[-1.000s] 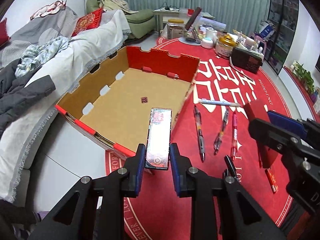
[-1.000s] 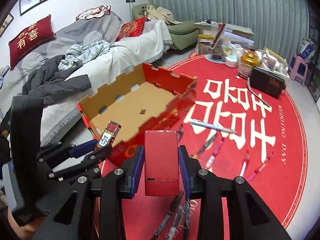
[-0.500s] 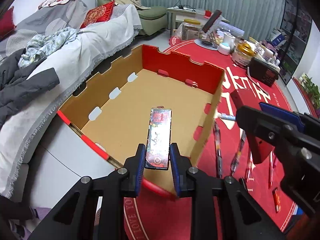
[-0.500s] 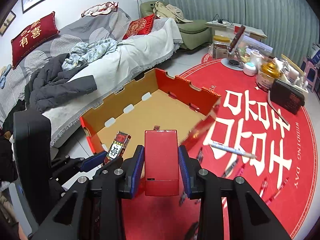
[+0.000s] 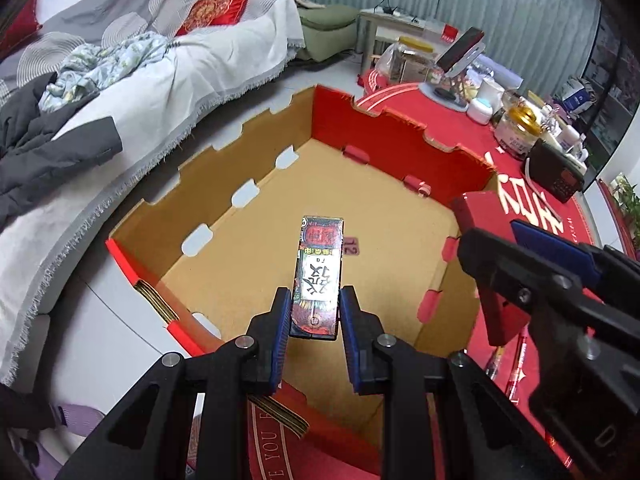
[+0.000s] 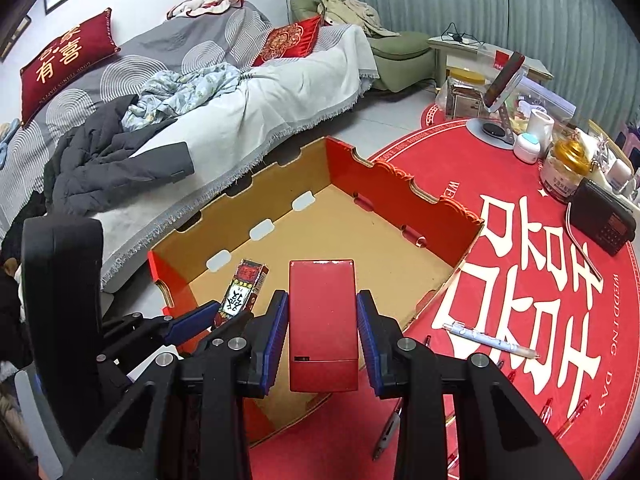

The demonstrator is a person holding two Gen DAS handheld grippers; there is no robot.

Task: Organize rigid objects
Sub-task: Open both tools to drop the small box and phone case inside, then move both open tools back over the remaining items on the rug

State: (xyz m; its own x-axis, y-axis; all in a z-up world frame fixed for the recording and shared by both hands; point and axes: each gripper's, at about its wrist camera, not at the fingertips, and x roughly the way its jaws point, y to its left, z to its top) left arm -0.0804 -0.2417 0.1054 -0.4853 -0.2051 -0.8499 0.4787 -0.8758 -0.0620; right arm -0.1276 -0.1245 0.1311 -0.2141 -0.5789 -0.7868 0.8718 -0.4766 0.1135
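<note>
Over the open box point(image 5: 360, 216), both grippers hang side by side! Left gripper point(image 5: 315, 322) has its jaws clamped on a narrow patterned pack point(image 5: 319, 276), held above the box floor. Right gripper point(image 6: 322, 338) has its jaws tight on a plain red case point(image 6: 322, 320), above the box's near edge. Pens point(image 6: 490, 338) lie on the red rug point(image 6: 520, 280) beside the box.

cardboard box point(image 6: 404, 200): tan inside, red far wall and rim
narrow pack point(image 5: 318, 276): dark red with a white panel of black characters
flat box point(image 6: 322, 320): plain glossy red
round rug point(image 6: 520, 240): red; white characters
gripper pads point(image 5: 280, 328): blue on black
</note>
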